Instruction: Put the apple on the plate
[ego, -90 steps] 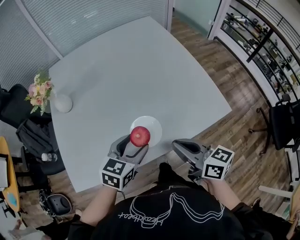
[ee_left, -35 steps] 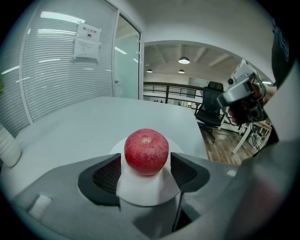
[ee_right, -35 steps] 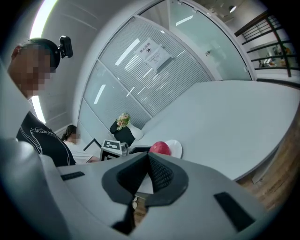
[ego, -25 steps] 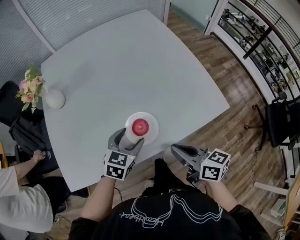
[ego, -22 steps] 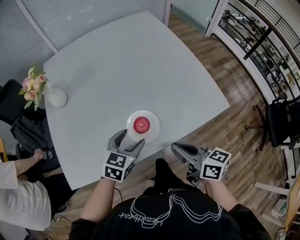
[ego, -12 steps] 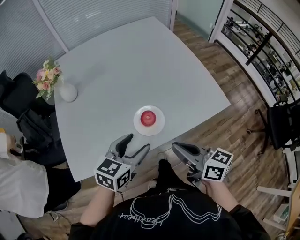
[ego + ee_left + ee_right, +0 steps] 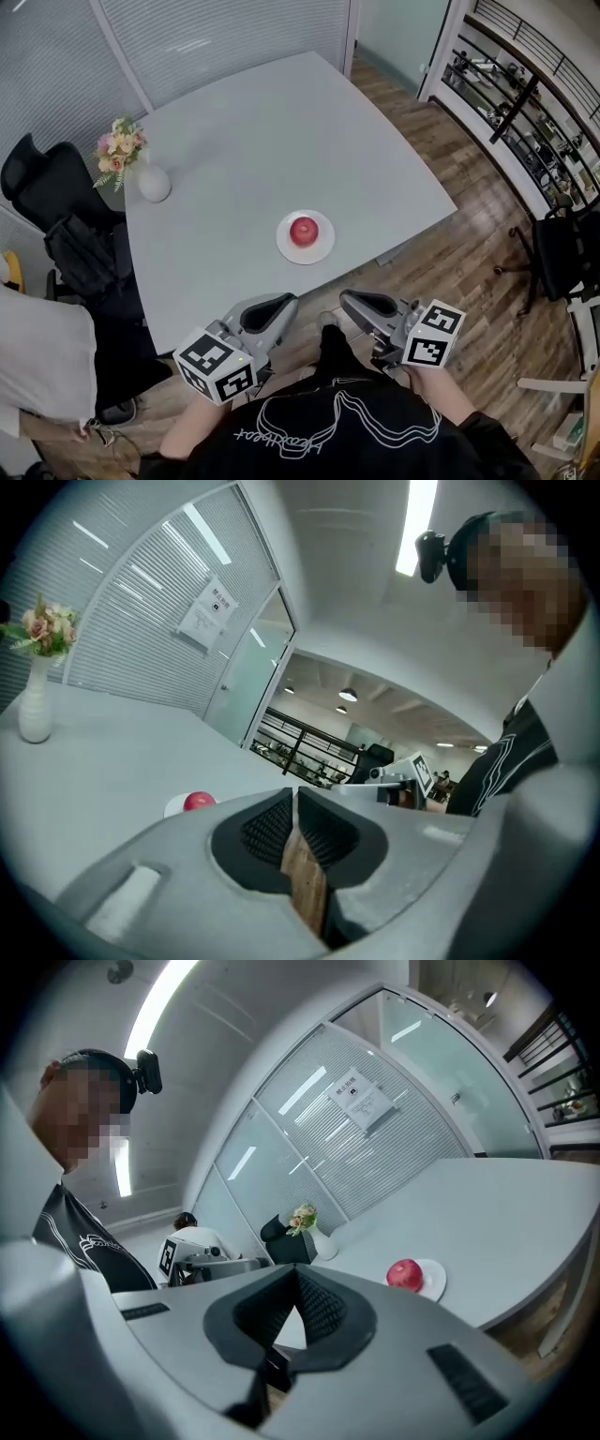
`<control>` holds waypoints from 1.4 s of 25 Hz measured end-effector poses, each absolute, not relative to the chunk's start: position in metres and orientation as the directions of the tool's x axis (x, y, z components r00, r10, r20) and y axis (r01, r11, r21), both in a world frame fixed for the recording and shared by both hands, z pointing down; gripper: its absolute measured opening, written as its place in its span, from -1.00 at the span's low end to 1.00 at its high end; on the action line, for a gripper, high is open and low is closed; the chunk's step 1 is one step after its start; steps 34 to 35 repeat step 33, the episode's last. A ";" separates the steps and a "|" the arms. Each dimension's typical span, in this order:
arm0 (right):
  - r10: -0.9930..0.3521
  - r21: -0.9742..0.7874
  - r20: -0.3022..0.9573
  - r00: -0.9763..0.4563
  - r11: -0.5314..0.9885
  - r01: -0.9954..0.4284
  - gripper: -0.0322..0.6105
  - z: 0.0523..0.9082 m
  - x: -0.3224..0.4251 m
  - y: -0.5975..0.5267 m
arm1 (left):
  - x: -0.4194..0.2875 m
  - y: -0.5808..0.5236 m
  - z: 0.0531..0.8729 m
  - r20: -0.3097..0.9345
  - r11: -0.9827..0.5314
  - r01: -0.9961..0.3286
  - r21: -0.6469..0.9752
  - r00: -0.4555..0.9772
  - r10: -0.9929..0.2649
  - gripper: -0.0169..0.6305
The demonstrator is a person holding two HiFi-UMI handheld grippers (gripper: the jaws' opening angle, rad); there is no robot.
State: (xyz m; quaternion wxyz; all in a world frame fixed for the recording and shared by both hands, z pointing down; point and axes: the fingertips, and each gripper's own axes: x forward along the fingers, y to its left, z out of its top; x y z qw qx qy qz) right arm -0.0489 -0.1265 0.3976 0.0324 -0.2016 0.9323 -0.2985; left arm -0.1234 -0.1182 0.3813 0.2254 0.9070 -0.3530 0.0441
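Note:
A red apple (image 7: 303,231) rests on the small white plate (image 7: 324,251) near the front edge of the grey table (image 7: 281,131). Both grippers hang off the table, in front of the person's chest. My left gripper (image 7: 284,301) sits below and left of the plate; its jaws are closing, with nothing between them and the tips together. My right gripper (image 7: 348,299) is shut and empty, below and right of the plate. The left gripper view shows the apple (image 7: 198,802) far beyond its gripper (image 7: 293,791). In the right gripper view the apple (image 7: 405,1275) lies past that gripper (image 7: 295,1269).
A white vase (image 7: 153,184) with flowers stands at the table's left edge. A black chair (image 7: 52,183) and a person in white (image 7: 37,356) are left of the table. Wooden floor and another chair (image 7: 562,253) lie to the right.
The left gripper let go of the apple on the plate, drew back off the table toward the person and rose, and its jaws came together. The right gripper shifted slightly.

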 end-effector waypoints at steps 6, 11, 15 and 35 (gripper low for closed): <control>-0.381 -0.552 0.041 -0.924 0.762 -0.339 -0.88 0.391 -0.054 -0.105 | -0.118 -0.093 0.374 0.232 -0.681 -0.650 0.339 0.759 -0.609 -0.91; -0.353 -0.493 0.049 -0.934 0.805 -0.330 -0.88 0.392 -0.069 -0.086 | -0.126 -0.082 0.381 0.234 -0.678 -0.649 0.345 0.759 -0.608 -0.91; -0.350 -0.503 0.051 -0.935 0.800 -0.327 -0.88 0.394 -0.073 -0.081 | -0.129 -0.078 0.384 0.227 -0.672 -0.641 0.371 0.764 -0.604 -0.91; -0.398 -0.516 0.068 -0.915 0.771 -0.374 -0.88 0.403 -0.056 -0.072 | -0.115 -0.072 0.398 0.248 -0.674 -0.630 0.385 0.775 -0.582 -0.91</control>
